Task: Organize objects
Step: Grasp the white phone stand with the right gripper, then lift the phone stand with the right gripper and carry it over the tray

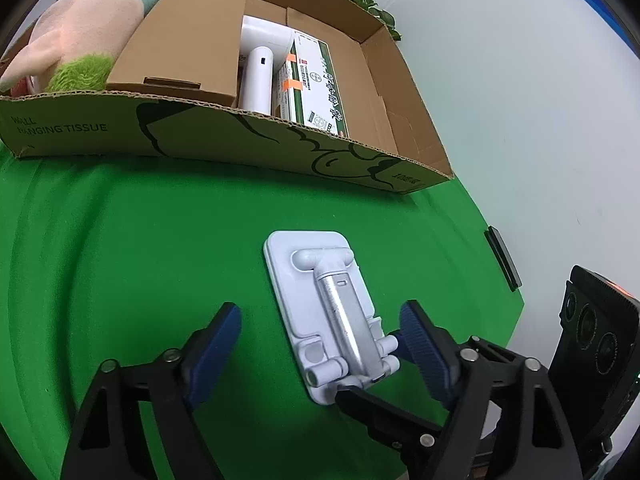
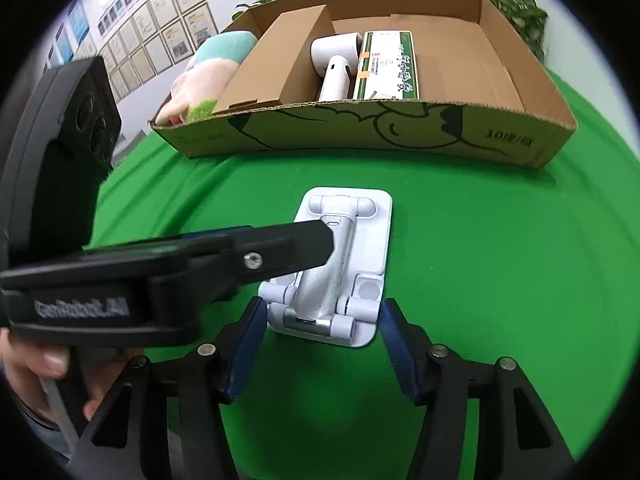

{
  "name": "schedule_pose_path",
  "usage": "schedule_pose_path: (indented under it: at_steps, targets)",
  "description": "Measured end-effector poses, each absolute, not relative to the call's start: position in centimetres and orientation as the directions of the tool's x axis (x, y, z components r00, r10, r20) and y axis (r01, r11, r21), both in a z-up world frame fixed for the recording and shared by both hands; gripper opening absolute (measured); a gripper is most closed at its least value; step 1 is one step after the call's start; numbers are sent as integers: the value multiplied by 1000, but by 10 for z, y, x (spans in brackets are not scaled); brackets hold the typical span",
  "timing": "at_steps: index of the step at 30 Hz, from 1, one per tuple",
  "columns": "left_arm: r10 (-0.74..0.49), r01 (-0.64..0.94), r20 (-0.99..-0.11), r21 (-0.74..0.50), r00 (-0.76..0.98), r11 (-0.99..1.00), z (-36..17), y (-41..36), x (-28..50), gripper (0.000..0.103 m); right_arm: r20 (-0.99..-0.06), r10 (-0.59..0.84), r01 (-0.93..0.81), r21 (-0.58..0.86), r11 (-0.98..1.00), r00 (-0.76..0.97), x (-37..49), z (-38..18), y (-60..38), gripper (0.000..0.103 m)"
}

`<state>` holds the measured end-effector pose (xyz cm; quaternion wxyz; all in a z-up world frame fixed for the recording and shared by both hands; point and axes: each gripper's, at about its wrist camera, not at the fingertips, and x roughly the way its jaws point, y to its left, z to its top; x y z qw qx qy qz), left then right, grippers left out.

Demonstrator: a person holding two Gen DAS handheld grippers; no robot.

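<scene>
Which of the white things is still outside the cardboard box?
The folded phone stand, lying flat on the green cloth in front of the box. The white dryer already lies inside it.

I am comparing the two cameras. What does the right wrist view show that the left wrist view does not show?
Only the right wrist view: framed papers on the wall and a hand holding the left gripper.
Only the left wrist view: a dark flat device at the cloth's edge.
Both: the white folding stand on green cloth, and the cardboard box.
</scene>
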<state>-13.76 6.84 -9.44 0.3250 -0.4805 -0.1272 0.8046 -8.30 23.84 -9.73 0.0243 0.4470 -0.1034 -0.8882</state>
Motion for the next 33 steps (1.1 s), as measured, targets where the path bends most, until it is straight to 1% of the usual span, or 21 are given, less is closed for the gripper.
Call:
schedule_pose_path:
  at_steps: [4,6,11,13,15,20,24,29,33]
  targets:
    - [653,-401,-685,-526,-323,-750,-96,69,-136,68,-787,-134,-57,210,-976,-602,-82,-97,238,57]
    - [659,-403,-684,-533,-312,-744,-96,71,-135,61,-786,-130,-53,203,-978,-605,-82,-97,236,57]
    - [663,-406,-683,-536,-306,-740,-96,73,-133,60,-778,-127,-48,198,-979,-616,-82,-97,235,55]
    - [662,-402,-685,-537,-306,-742,-96,72,-132,57,-775,-129,-48,201,-978,-618,-81,-97,236,55]
    - [655,-394,-689,-533,-311,-749,-97,70,-132,51,-772,-147,-52,227,-973,-618,-81,-97,238,55]
    - [657,-364,-686,-552,-312,-750,-98,63,-134,42,-751,-264,-50,367,-929,-605,-82,-98,250,55]
    - [656,-354,-689,-557,-308,-751,-98,62,-134,41,-736,-309,-48,420,-906,-603,-82,-99,251,55]
    - [641,-357,-695,-538,-324,-764,-95,61,-130,40,-730,-315,-39,423,-905,-607,-81,-97,246,54]
    - [647,-357,-680,-542,-344,-760,-89,58,-128,37,-723,-306,-27,409,-912,-620,-81,-92,242,54]
